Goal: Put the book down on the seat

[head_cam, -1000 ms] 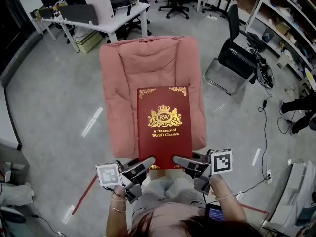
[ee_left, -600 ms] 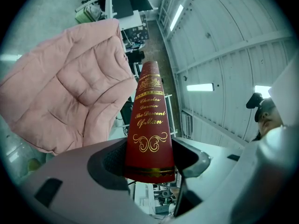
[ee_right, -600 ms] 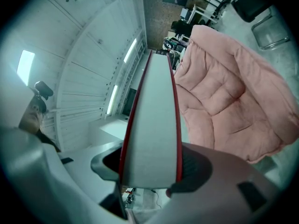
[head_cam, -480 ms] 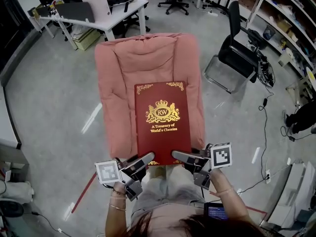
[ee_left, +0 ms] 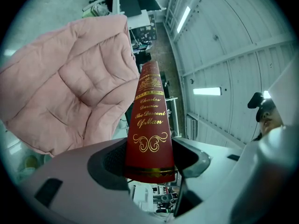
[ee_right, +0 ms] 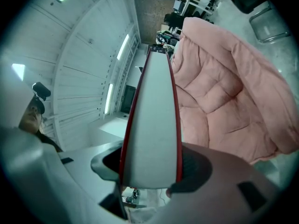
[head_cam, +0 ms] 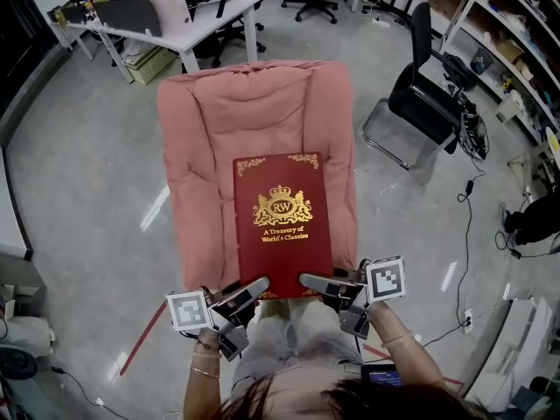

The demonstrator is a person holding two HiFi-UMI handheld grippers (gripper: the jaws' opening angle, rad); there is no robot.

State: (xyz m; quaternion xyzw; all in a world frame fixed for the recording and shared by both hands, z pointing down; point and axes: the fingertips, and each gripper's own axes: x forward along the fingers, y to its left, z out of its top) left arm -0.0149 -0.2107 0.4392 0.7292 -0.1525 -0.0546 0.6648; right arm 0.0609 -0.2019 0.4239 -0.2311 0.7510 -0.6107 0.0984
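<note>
A large red book [head_cam: 282, 221] with a gold crest lies flat in the air over the pink padded seat [head_cam: 210, 138], cover up. My left gripper [head_cam: 254, 289] is shut on the book's near left corner, and my right gripper [head_cam: 313, 283] is shut on its near right corner. In the left gripper view the gilt-lettered spine [ee_left: 148, 125] runs away between the jaws, with the pink cushion [ee_left: 70, 83] to its left. In the right gripper view the white page edge [ee_right: 154, 120] fills the jaws and the cushion [ee_right: 224, 101] lies to the right.
A black office chair [head_cam: 420, 94] stands right of the seat. A white desk [head_cam: 179, 24] with monitors stands behind it at the top left. Shelving [head_cam: 516, 51] lines the right side, and cables [head_cam: 468, 208] trail over the grey floor there. The person's legs [head_cam: 289, 339] are below the book.
The book and both grippers have shifted slightly left and away, further over the pink seat. The grips have not changed.
</note>
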